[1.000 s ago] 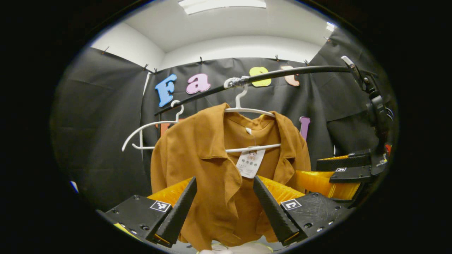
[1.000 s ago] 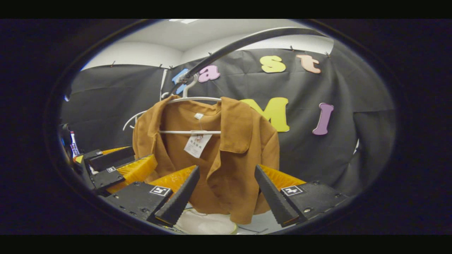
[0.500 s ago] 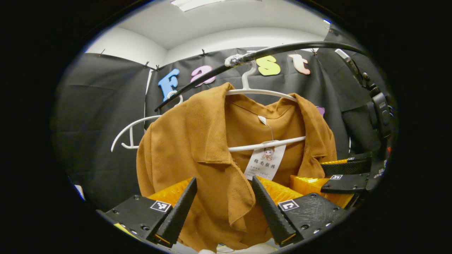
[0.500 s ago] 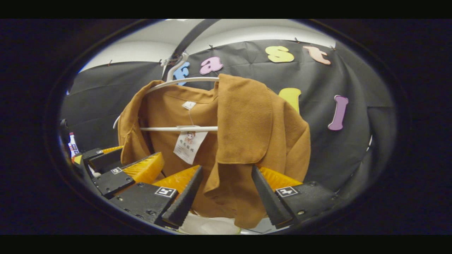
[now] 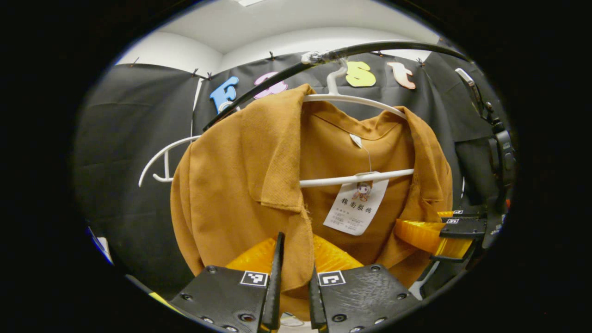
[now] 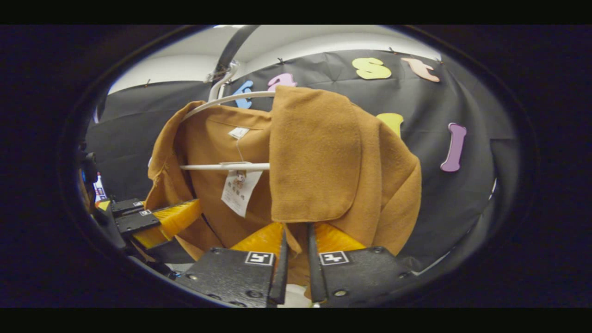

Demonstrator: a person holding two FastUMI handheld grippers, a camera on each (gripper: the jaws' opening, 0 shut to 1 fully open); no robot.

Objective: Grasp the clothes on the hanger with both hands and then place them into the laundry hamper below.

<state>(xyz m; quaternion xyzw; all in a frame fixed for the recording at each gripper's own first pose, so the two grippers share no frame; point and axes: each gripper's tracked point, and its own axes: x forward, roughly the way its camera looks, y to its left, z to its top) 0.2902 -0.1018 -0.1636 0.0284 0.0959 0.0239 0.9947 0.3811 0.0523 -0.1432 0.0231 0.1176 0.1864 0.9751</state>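
Observation:
A brown collared shirt (image 5: 231, 185) (image 6: 333, 162) hangs on a white hanger (image 5: 356, 99) (image 6: 226, 99) from a black rail (image 5: 384, 46) (image 6: 231, 46), a paper tag (image 5: 355, 208) (image 6: 239, 190) dangling at its middle. My left gripper (image 5: 293, 286) is shut on the front edge of the shirt below the collar flap. My right gripper (image 6: 294, 273) is shut on the shirt's other front edge. In the left gripper view the right gripper (image 5: 444, 229) shows at the shirt's right side. In the right gripper view the left gripper (image 6: 152, 219) shows at the lower left.
A second, bare white hanger (image 5: 162, 159) hangs on the rail behind the shirt at the left. Something white (image 6: 293, 293) shows below the shirt between the fingers; I cannot tell what it is. Black cloth walls stand close behind.
Both grippers moved forward to the shirt and closed from wide open onto its two front edges. The shirt looms larger in both views.

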